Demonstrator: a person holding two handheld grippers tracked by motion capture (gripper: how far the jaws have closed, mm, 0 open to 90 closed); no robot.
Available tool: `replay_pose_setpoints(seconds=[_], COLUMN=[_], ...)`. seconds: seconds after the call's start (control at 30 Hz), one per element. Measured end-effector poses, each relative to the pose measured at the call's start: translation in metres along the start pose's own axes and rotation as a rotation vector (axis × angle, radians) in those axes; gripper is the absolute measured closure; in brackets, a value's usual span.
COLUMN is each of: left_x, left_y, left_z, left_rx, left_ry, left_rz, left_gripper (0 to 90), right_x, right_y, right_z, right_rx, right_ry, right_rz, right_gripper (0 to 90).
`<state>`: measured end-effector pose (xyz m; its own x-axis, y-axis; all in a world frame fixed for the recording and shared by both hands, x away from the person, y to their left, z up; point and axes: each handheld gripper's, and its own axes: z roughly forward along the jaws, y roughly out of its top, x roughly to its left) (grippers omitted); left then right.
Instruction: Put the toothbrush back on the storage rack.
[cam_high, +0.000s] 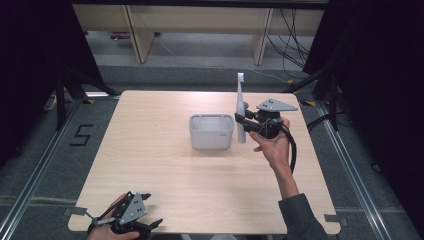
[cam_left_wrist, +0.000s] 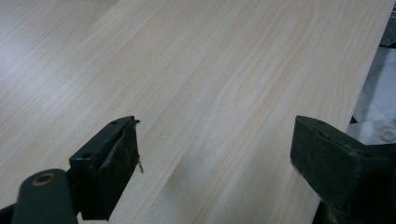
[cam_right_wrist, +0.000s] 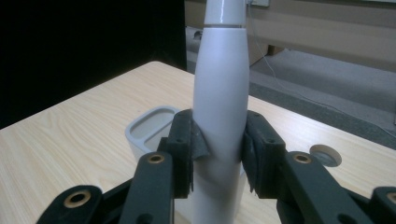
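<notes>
A pale wooden bench (cam_high: 165, 170) fills the middle of the scene. Near its centre stands a light grey rectangular holder (cam_high: 211, 131) with an open top; what lies inside cannot be made out from above. Just to the right of it, your right claw (cam_high: 242, 121) holds a white electric toothbrush (cam_high: 240, 107) upright, head up, its lower end beside the holder's right wall. In the right gripper view the two pads press on the toothbrush's thick handle (cam_right_wrist: 219, 107). At the bench's near left corner your left claw (cam_left_wrist: 215, 149) has its jaws wide apart, with bare wood between them.
</notes>
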<state>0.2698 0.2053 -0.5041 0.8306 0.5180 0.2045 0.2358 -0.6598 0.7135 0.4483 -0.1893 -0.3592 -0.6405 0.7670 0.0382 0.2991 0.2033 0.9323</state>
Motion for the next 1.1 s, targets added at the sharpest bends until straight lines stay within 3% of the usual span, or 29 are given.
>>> replay_pose_setpoints(seconds=[0.03, 0.1, 0.17, 0.27, 0.3, 0.37, 0.5, 0.6, 0.63, 0.67, 0.73, 0.77, 0.8, 1.03, 1.1], left_x=[-0.002, -0.001, 0.000, -0.001, 0.001, -0.001, 0.000, 0.000, 0.000, 0.000, 0.000, 0.000, 0.000, 0.000, 0.000], left_y=[0.000, 0.000, 0.000, 0.000, 0.001, 0.000, 0.000, 0.000, 0.000, 0.001, 0.001, 0.000, 0.000, 0.001, 0.001], left_z=[0.000, 0.000, 0.000, 0.001, -0.001, 0.000, -0.001, -0.001, 0.000, -0.001, -0.001, -0.001, -0.001, -0.001, -0.002], left_rx=[-0.015, -0.022, -0.001, -0.010, 0.007, -0.012, -0.012, -0.008, -0.008, -0.007, -0.002, -0.005, -0.007, -0.009, -0.009], left_ry=[-0.009, 0.006, -0.011, -0.002, 0.006, -0.007, 0.002, -0.001, 0.002, -0.002, -0.009, -0.011, -0.013, -0.009, -0.015], left_rz=[-0.026, -0.020, -0.013, -0.019, 0.011, -0.013, -0.008, -0.008, -0.008, -0.007, -0.002, -0.007, -0.010, -0.008, -0.007], left_gripper=[14.8, 14.8, 14.8, 14.8, 14.8, 14.8, 14.8, 14.8, 14.8, 14.8, 14.8, 14.8, 14.8, 14.8, 14.8], right_x=[0.000, 0.002, 0.003, 0.004, 0.003, 0.003, 0.002, 0.001, 0.003, 0.001, 0.002, 0.001, 0.002, -0.002, -0.005], right_y=[0.002, 0.005, 0.012, 0.016, 0.020, 0.023, 0.027, 0.029, 0.030, 0.030, 0.031, 0.032, 0.032, 0.032, 0.029], right_z=[0.002, 0.004, 0.007, 0.010, 0.014, 0.018, 0.025, 0.031, 0.031, 0.034, 0.038, 0.041, 0.044, 0.058, 0.063], right_rx=[0.000, -0.003, -0.002, -0.006, -0.010, -0.002, -0.009, -0.014, 0.003, -0.010, 0.000, -0.009, 0.000, 0.002, 0.015], right_ry=[0.003, -0.011, -0.004, -0.008, -0.007, -0.019, -0.019, -0.019, -0.023, -0.022, -0.028, -0.037, -0.031, -0.054, -0.056], right_rz=[-0.004, 0.001, 0.007, 0.009, 0.006, 0.001, 0.006, 0.014, 0.041, 0.018, 0.041, 0.017, 0.037, 0.024, 0.050], right_gripper=[66.7, 66.7, 66.6, 66.6, 66.7, 66.7, 66.6, 66.6, 66.6, 66.6, 66.6, 66.6, 66.6, 66.6, 66.6])
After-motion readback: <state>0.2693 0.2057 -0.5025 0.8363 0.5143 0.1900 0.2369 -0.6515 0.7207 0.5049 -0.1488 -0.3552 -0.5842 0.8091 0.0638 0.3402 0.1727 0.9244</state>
